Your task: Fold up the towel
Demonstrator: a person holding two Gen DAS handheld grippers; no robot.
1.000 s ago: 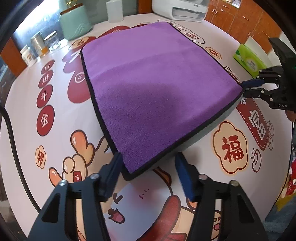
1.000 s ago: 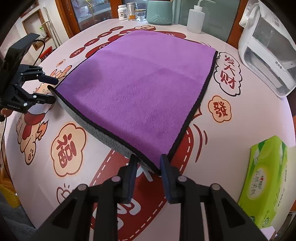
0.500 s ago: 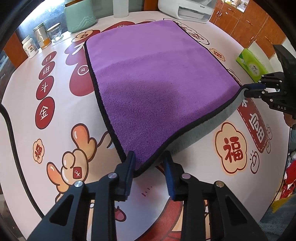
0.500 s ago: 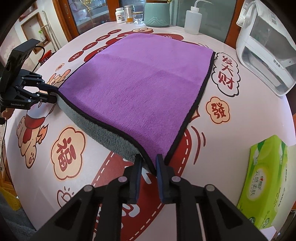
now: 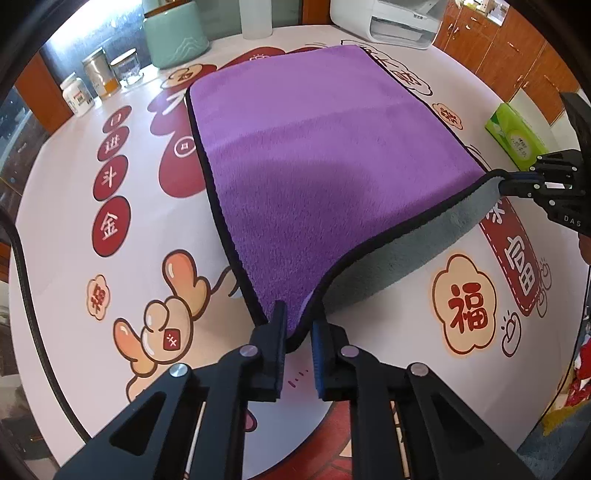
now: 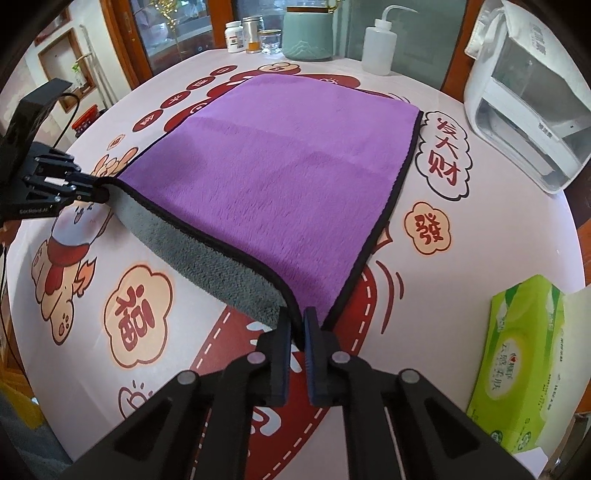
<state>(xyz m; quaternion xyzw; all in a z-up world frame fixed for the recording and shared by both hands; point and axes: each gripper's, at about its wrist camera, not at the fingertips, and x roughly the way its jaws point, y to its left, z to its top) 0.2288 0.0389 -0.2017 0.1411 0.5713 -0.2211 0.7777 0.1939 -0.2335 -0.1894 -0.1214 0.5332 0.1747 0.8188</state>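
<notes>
A purple towel (image 5: 325,147) with a black hem and grey underside lies spread on the round printed table (image 5: 110,302); it also shows in the right wrist view (image 6: 295,162). My left gripper (image 5: 298,334) is shut on the towel's near left corner. My right gripper (image 6: 297,328) is shut on the near right corner. Both corners are lifted a little, so the near edge hangs between them and shows its grey underside (image 6: 207,262). Each gripper also shows in the other's view, the right one (image 5: 517,184) and the left one (image 6: 92,192).
A green tissue pack (image 6: 524,365) lies at the table's right edge. A white appliance (image 6: 528,92), a squeeze bottle (image 6: 378,44), a teal canister (image 6: 306,33) and small jars (image 6: 245,35) stand along the far rim. A black cable (image 5: 26,273) runs at the left.
Both grippers have closed on the towel's near corners and raised them. The near edge has lifted off the table, exposing the grey underside.
</notes>
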